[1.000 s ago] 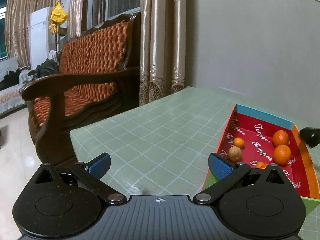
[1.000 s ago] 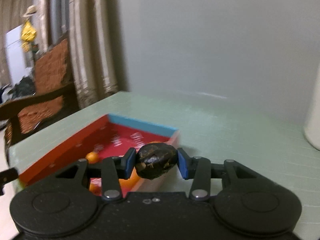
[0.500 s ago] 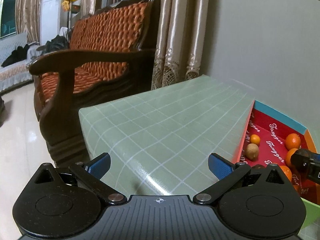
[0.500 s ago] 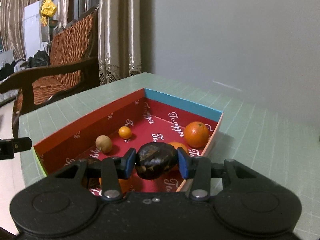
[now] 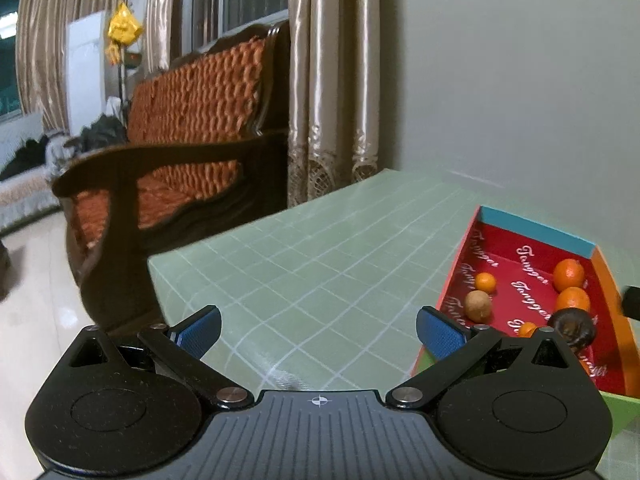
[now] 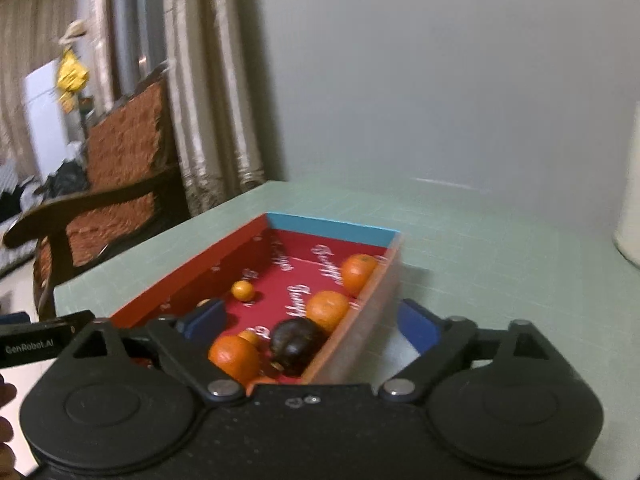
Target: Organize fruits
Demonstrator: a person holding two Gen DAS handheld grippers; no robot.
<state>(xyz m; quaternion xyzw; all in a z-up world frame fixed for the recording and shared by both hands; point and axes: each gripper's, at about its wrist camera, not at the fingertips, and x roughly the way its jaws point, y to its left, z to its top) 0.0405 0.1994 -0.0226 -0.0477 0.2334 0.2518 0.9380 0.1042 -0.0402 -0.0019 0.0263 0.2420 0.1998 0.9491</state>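
Right wrist view: right gripper [image 6: 312, 320], jaws opening, has just dropped the dark fruit [image 6: 296, 345] into the red box [image 6: 332, 224]; left gripper [image 5: 318, 326] gapes empty.

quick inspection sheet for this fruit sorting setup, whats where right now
surface: green checked tablecloth, mostly bare.
job's things: red box holds oranges, one brown fruit and a dark fruit lying on the box floor.
clutter: white object at the table's right edge, cut off.
grippers: left gripper open, nothing between its jaws; right gripper jaws opening above the box, pads clear of the dark fruit.
cables: nothing seen.
surroundings: wooden sofa, curtains, plain wall.
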